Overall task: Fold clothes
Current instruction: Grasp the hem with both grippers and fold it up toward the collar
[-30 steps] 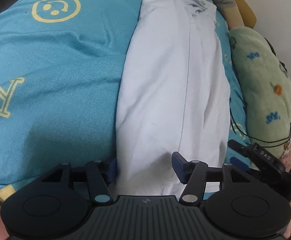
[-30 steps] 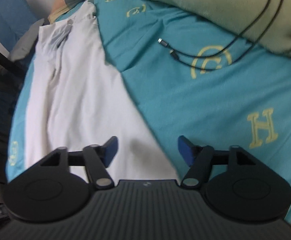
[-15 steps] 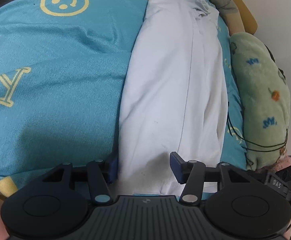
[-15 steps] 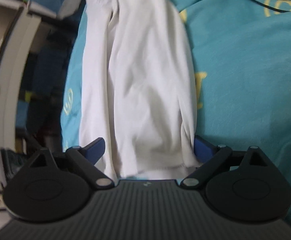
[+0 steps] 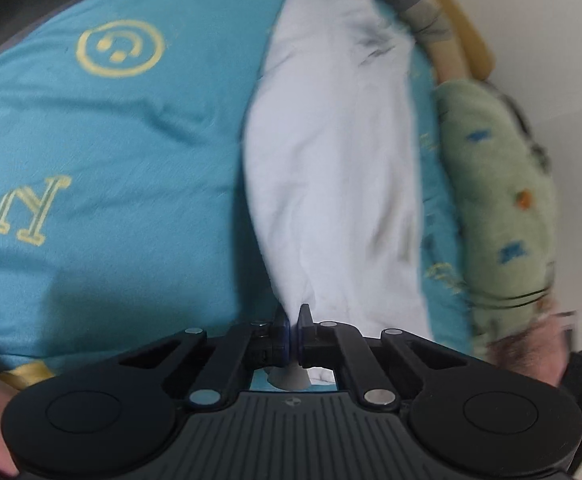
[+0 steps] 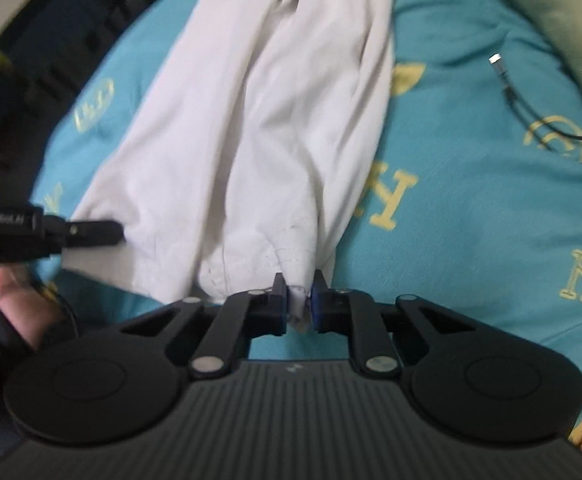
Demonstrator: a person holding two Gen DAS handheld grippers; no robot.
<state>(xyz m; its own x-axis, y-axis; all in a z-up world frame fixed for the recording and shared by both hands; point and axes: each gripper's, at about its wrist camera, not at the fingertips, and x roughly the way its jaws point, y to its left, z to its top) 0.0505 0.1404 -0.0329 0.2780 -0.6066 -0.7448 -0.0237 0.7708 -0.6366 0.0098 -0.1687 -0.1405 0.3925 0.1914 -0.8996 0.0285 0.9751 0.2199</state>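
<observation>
A long white garment (image 5: 331, 168) lies lengthwise on a teal bedsheet (image 5: 111, 152) printed with yellow letters. My left gripper (image 5: 293, 330) is shut on the garment's near hem at its left corner, and the cloth bunches between the blue pads. In the right wrist view the same white garment (image 6: 275, 112) stretches away from me. My right gripper (image 6: 299, 300) is shut on a pinch of its hem at the right corner. The left gripper (image 6: 91, 234) also shows there, at the hem's left corner, held by a hand (image 6: 15, 304).
A green plush pillow (image 5: 499, 200) lies along the right side of the bed by a white wall. A black cable with a silver plug (image 6: 499, 64) rests on the teal sheet (image 6: 491, 200) to the right of the garment. Dark furniture stands beyond the bed's left edge.
Both grippers stood open around the hem before; now each has shut on a corner of it. The cloth near the jaws has gathered into folds.
</observation>
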